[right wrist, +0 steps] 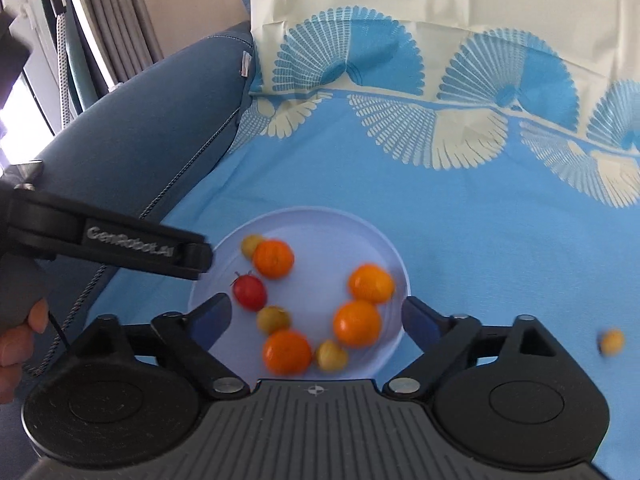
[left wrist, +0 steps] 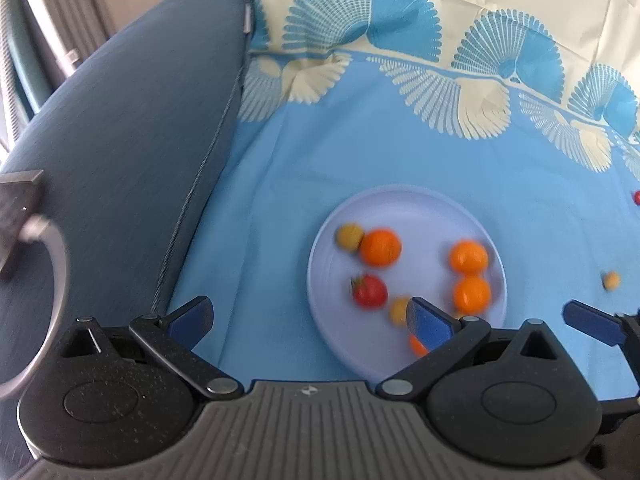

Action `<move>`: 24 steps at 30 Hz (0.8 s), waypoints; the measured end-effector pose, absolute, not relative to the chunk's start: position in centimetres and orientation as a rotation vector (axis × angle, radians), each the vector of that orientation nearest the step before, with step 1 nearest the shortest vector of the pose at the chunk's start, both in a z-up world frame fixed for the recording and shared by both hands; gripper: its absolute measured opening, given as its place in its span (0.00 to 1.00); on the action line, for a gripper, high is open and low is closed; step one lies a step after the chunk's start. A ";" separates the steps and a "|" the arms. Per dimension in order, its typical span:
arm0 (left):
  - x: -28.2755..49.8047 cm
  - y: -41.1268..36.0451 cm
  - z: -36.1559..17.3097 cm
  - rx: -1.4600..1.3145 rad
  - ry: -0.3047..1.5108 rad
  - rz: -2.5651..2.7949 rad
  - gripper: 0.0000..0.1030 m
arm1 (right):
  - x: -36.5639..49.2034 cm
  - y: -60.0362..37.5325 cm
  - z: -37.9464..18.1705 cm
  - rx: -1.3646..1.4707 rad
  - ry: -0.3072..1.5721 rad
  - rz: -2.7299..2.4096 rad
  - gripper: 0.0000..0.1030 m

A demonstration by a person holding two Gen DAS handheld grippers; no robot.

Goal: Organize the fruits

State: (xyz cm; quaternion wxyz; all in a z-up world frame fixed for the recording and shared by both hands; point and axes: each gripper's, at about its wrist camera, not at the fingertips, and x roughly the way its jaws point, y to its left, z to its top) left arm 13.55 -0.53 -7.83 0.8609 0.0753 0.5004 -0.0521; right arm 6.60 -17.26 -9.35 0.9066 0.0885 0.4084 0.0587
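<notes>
Hovering over the plate (right wrist: 384,240), both tools (left wrist: 310,322) (right wrist: 318,316) gape empty; the loose yellow fruit (right wrist: 611,342) may roll if nudged.

Orange fruit (left wrist: 416,346) half behind fingers (left wrist: 430,326)

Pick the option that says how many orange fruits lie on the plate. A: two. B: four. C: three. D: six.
B: the right wrist view shows four orange fruits on the plate: one at the upper left, one at the right, one below it and one nearest the camera.
</notes>
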 end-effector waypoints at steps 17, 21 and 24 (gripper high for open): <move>-4.5 4.4 0.0 0.095 0.876 -0.080 1.00 | -12.8 -14.0 -1.6 0.138 0.631 0.031 0.99; -6.5 4.5 0.5 0.098 0.862 -0.098 1.00 | -14.7 -13.7 -1.2 0.119 0.611 0.020 0.99; -7.4 4.5 0.6 0.104 0.855 -0.103 1.00 | -15.9 -13.7 -0.8 0.120 0.592 0.008 0.99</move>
